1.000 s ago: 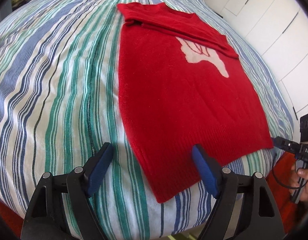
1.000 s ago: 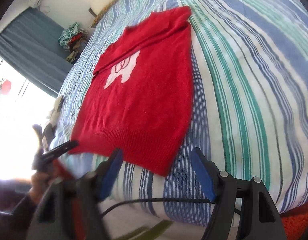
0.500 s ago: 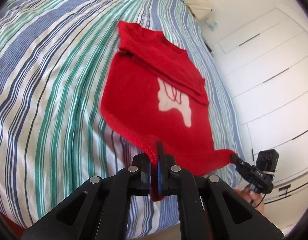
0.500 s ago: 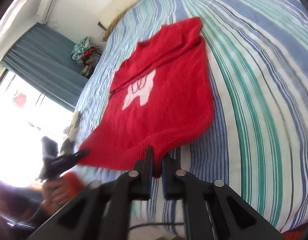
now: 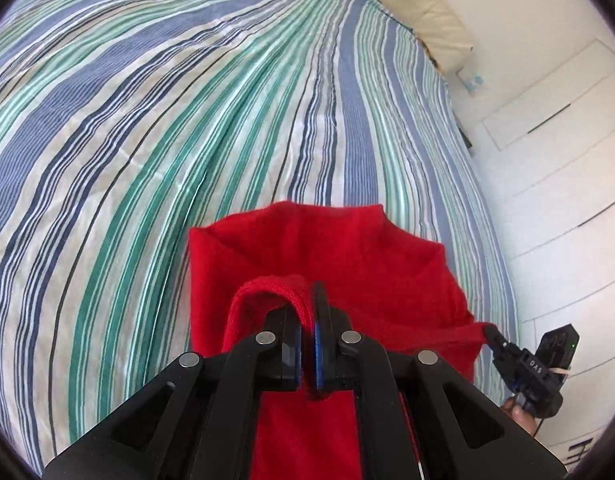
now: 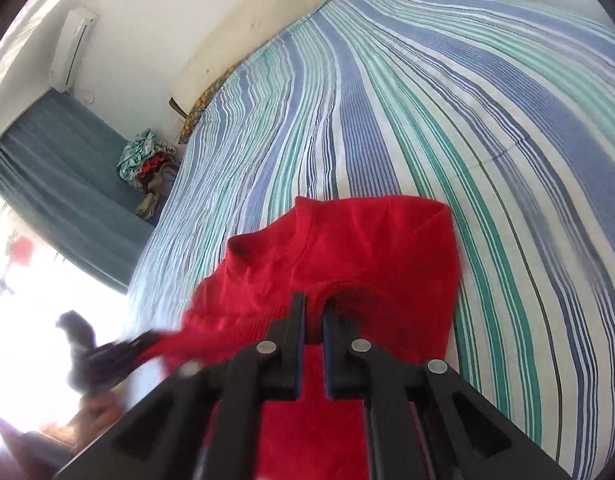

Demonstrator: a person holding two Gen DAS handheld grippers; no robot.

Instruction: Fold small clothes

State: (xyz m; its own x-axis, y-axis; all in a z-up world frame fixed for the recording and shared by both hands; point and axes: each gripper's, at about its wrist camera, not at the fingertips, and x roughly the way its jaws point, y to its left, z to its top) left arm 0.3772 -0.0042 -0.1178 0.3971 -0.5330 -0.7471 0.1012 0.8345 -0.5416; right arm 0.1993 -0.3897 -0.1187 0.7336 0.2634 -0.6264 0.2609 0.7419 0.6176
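A red knitted sweater (image 5: 347,264) lies on the striped bed, its lower half lifted and carried over toward its collar end. My left gripper (image 5: 307,312) is shut on one corner of the ribbed hem, which loops over its left finger. My right gripper (image 6: 314,320) is shut on the other hem corner. In the left wrist view the right gripper (image 5: 492,334) shows at the right edge, pinching red cloth. In the right wrist view the left gripper (image 6: 143,340) appears blurred at the left, also on red cloth. The white motif on the sweater's front is hidden under the fold.
The bed (image 5: 187,120) has a blue, green and white striped cover that stretches far ahead of the sweater. White cupboard doors (image 5: 567,184) stand to the right. A pile of clothes (image 6: 147,164) and a blue curtain (image 6: 59,168) lie beyond the bed's left side.
Both grippers went from open at the hem to shut on its corners. They then carried the hem forward over the sweater's body, covering the white motif.
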